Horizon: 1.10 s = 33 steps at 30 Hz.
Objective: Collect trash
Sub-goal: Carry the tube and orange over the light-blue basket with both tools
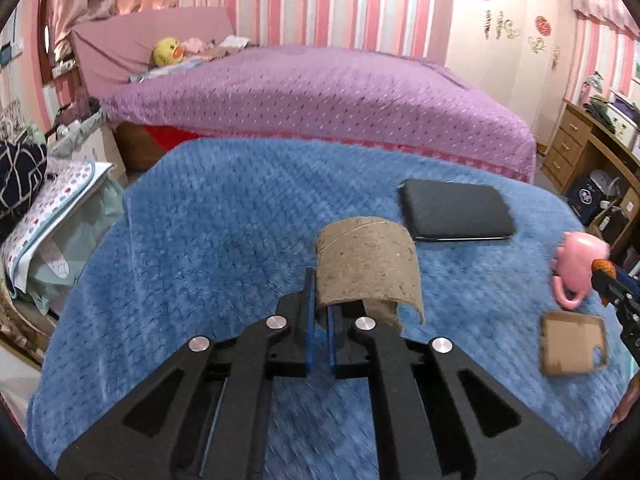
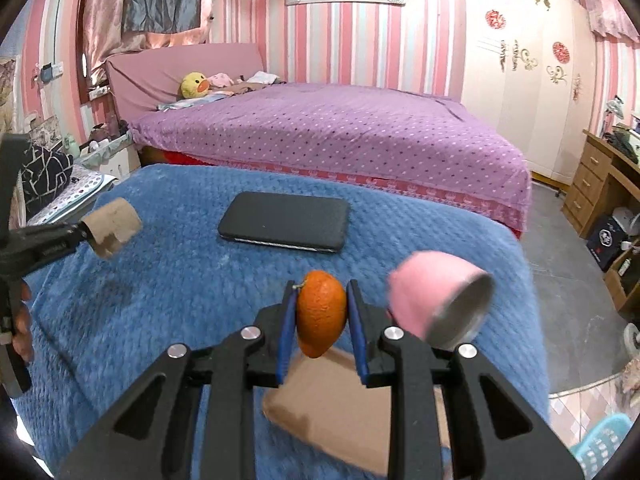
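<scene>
My left gripper (image 1: 319, 304) is shut on the wall of a brown cardboard tube (image 1: 368, 270) and holds it above the blue blanket (image 1: 200, 240). The tube also shows in the right wrist view (image 2: 114, 226), at the left gripper's tip (image 2: 82, 234). My right gripper (image 2: 320, 312) is shut on a small orange (image 2: 320, 314), above a piece of brown cardboard (image 2: 332, 408). In the left wrist view the orange (image 1: 604, 267) and right gripper (image 1: 608, 280) show at the right edge, by the cardboard (image 1: 572, 342).
A black phone (image 1: 456, 210) (image 2: 286, 220) lies on the blanket. A pink mug (image 1: 576, 270) (image 2: 436, 300) lies on its side. A purple bed (image 2: 340, 132) stands behind. A wooden desk (image 2: 604, 184) is at the right, a light blue basket (image 2: 600, 440) below right.
</scene>
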Each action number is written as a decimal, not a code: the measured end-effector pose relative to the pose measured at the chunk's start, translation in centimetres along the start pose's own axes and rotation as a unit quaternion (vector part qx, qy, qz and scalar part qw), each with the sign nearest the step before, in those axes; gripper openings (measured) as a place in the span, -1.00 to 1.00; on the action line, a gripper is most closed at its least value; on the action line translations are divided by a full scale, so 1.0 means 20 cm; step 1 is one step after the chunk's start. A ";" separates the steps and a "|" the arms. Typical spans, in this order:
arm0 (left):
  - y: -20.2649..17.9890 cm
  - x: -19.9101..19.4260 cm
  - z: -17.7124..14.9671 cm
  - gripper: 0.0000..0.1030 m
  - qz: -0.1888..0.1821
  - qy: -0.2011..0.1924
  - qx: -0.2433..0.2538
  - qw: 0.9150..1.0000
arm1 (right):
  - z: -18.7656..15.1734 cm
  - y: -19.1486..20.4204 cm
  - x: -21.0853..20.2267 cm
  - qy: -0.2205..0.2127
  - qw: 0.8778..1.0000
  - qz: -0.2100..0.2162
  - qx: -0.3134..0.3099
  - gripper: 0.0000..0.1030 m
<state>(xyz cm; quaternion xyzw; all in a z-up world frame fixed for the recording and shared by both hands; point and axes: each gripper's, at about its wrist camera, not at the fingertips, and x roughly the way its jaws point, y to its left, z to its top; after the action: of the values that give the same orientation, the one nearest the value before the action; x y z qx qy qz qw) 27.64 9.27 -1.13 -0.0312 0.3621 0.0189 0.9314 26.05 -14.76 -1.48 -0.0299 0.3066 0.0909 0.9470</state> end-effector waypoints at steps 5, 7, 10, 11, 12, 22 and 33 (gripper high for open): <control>-0.15 -0.14 -0.08 -0.94 -0.017 -0.009 0.020 1.000 | -0.07 -0.12 -0.23 -0.011 1.000 -0.020 0.012 -0.51; -0.23 -0.18 -0.13 -0.94 -0.015 -0.009 0.039 0.999 | -0.11 -0.18 -0.32 -0.015 0.999 -0.031 0.017 -0.51; -0.35 -0.25 -0.17 -0.94 -0.021 -0.020 0.059 0.998 | -0.16 -0.26 -0.43 -0.016 0.999 -0.045 0.025 -0.51; -0.38 -0.28 -0.19 -0.94 -0.029 -0.024 0.061 0.997 | -0.18 -0.30 -0.47 -0.016 0.998 -0.051 0.027 -0.51; -0.41 -0.30 -0.20 -0.94 -0.035 -0.026 0.063 0.997 | -0.20 -0.33 -0.50 -0.016 0.998 -0.055 0.029 -0.51; -0.67 -0.45 -0.38 -0.94 -0.054 -0.043 0.080 0.994 | -0.49 -0.71 -0.75 -0.008 0.991 -0.113 0.074 -0.51; -1.06 -0.53 -0.49 -0.94 -0.094 -0.052 0.118 0.987 | -0.61 -1.03 -0.92 -0.020 0.982 -0.162 0.099 -0.51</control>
<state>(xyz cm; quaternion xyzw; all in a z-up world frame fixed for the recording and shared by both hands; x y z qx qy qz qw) 14.33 -12.78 -0.23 0.0459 0.3083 -0.1095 0.9438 8.38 -39.26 -0.57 0.0163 0.2862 -0.0942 0.9534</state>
